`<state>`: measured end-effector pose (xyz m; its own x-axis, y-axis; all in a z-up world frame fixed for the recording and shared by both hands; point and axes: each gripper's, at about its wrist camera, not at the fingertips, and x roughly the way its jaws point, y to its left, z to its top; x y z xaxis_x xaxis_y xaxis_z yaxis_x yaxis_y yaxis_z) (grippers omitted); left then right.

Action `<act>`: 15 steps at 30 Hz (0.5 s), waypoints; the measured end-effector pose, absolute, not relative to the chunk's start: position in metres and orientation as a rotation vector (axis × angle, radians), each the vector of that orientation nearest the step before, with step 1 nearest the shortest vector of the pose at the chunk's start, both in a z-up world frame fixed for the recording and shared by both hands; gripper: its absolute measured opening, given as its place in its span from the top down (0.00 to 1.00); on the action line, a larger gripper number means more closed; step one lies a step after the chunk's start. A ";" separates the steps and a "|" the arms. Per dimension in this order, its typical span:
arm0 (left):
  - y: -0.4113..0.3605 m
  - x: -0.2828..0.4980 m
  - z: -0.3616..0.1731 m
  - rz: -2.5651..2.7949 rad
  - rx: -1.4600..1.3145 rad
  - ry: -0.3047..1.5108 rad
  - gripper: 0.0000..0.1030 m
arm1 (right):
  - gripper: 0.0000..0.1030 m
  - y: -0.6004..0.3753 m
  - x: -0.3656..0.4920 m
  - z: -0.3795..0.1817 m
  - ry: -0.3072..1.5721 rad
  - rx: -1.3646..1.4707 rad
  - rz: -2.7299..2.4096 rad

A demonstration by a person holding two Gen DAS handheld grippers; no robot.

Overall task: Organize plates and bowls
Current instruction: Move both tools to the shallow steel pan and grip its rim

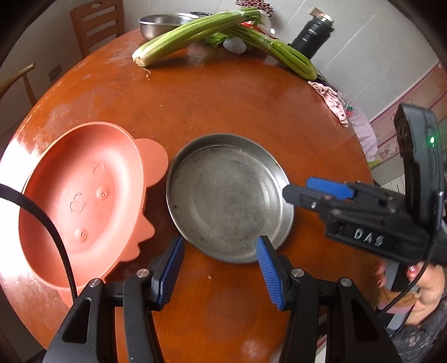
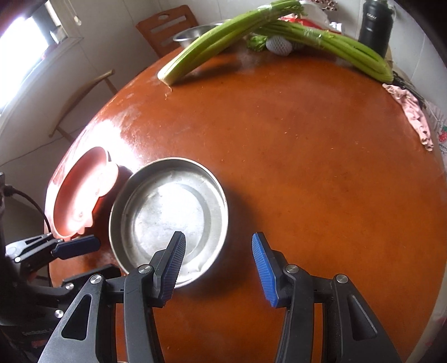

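A shallow steel plate [image 1: 229, 198] [image 2: 170, 212] lies on the round brown table [image 1: 223, 97], close beside a salmon plastic plate with a moulded animal face [image 1: 83, 201] [image 2: 78, 195] on its left. My left gripper [image 1: 219, 245] is open, its blue pads on either side of the steel plate's near rim, holding nothing. My right gripper [image 2: 218, 245] is open too. One of its fingers hangs over the plate's inside and the other over the bare table, so the right rim sits between them untouched. In the left wrist view the right gripper [image 1: 297, 187] reaches in from the right.
At the far side lie two celery bunches [image 1: 195, 30] [image 2: 223, 36], a steel bowl [image 1: 159, 25], a white foam net [image 1: 234, 44] and a black flask [image 1: 310, 36]. A pink cloth [image 2: 413, 117] hangs over the right edge. Wooden chairs [image 2: 164, 28] stand behind.
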<state>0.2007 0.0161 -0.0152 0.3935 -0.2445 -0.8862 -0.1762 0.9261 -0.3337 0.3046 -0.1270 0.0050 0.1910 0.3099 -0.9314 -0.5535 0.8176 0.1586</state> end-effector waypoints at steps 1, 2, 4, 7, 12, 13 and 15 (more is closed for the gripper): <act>0.016 0.203 -0.017 -0.036 -0.408 1.182 0.47 | 0.50 -0.126 0.307 0.001 1.244 -0.240 0.612; 0.016 0.205 -0.019 -0.028 -0.406 1.190 0.47 | 0.50 -0.126 0.309 -0.002 1.249 -0.247 0.609; 0.016 0.209 -0.025 -0.019 -0.409 1.210 0.46 | 0.50 -0.125 0.313 -0.008 1.257 -0.259 0.605; 0.016 0.214 -0.031 -0.008 -0.417 1.226 0.46 | 0.50 -0.125 0.319 -0.015 1.263 -0.263 0.598; 0.021 0.221 -0.036 0.028 -0.435 1.225 0.46 | 0.52 -0.120 0.326 -0.024 1.267 -0.278 0.628; 0.022 0.222 -0.037 0.027 -0.440 1.224 0.45 | 0.52 -0.118 0.328 -0.024 1.261 -0.281 0.630; 0.023 0.223 -0.037 0.017 -0.447 1.218 0.45 | 0.55 -0.116 0.329 -0.024 1.259 -0.282 0.642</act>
